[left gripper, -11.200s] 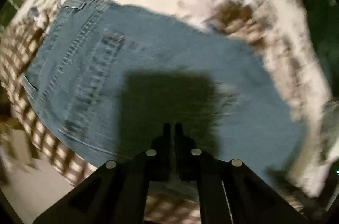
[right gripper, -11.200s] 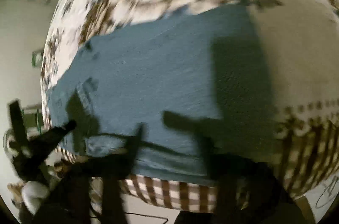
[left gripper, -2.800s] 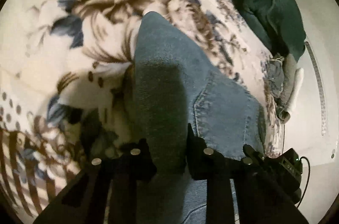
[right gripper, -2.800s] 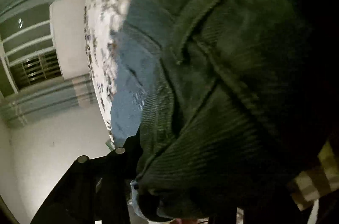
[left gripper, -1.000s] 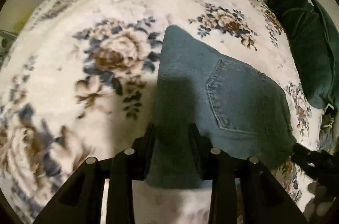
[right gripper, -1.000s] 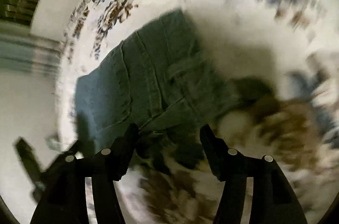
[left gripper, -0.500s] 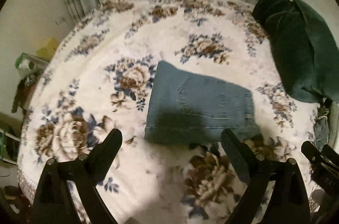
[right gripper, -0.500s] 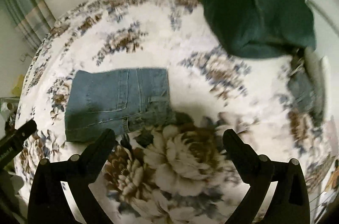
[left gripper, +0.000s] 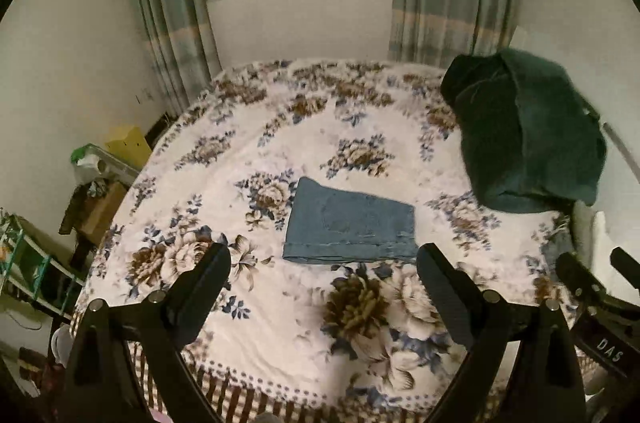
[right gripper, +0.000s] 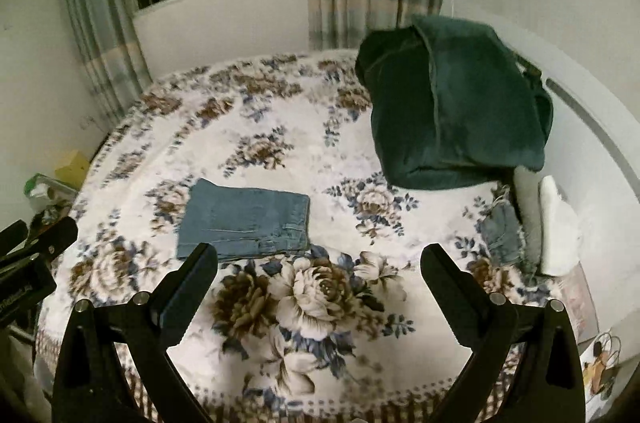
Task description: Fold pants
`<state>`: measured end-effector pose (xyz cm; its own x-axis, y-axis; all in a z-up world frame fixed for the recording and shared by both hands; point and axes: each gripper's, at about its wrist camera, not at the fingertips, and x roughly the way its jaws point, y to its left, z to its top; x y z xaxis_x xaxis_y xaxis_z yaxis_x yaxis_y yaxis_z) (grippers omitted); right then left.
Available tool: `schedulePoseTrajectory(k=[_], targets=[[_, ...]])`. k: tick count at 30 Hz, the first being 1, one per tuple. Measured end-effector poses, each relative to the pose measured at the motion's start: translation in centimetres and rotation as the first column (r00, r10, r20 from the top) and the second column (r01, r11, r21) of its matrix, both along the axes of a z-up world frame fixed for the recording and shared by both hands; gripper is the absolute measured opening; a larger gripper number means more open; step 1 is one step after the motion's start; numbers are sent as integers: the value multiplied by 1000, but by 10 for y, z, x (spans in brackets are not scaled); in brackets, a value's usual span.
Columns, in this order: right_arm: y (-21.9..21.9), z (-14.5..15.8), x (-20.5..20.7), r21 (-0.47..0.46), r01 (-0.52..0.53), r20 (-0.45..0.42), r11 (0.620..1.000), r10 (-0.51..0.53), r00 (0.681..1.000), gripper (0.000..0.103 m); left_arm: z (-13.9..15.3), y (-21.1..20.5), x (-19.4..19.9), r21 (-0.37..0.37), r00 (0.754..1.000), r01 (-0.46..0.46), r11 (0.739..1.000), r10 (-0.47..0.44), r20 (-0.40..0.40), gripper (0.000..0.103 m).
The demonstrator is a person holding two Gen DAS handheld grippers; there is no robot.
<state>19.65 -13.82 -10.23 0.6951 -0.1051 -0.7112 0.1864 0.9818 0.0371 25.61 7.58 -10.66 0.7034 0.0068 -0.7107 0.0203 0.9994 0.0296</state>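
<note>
The jeans (left gripper: pixel 350 231) are lying folded into a compact rectangle on the floral bedspread (left gripper: pixel 280 323), toward the middle of the bed and nearer its foot edge than the window end. Nothing is being held: the left gripper (left gripper: pixel 323 277) is being carried wide open above the foot edge, and the right gripper (right gripper: pixel 319 269) is likewise spread to its widest, with only bedspread showing between the jaws of each. The jaws of both have just been opening, with nothing between them. The bundle is lying ahead of and below both tongs, its long axis running across the bed, left to right. It is sitting almost centred before the left gripper and off to the left of the right one, so the left hand is judged nearer. The folding is judged finished.
</note>
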Motion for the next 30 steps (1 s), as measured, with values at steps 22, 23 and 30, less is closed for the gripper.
schedulePoseTrajectory(k=[22, 23, 30], targets=[[23, 164, -194, -35, -111, 171, 993, 115, 979, 103, 102, 12, -149, -14, 995, -12, 1000, 13, 98, 103], [24, 165, -196, -32, -112, 174, 993, 116, 978, 103, 102, 14, -151, -9, 994, -17, 1000, 18, 105, 103], [28, 173, -199, -44, -117, 178, 992, 123, 976, 103, 107, 18, -161, -12, 991, -34, 999, 35, 126, 103]])
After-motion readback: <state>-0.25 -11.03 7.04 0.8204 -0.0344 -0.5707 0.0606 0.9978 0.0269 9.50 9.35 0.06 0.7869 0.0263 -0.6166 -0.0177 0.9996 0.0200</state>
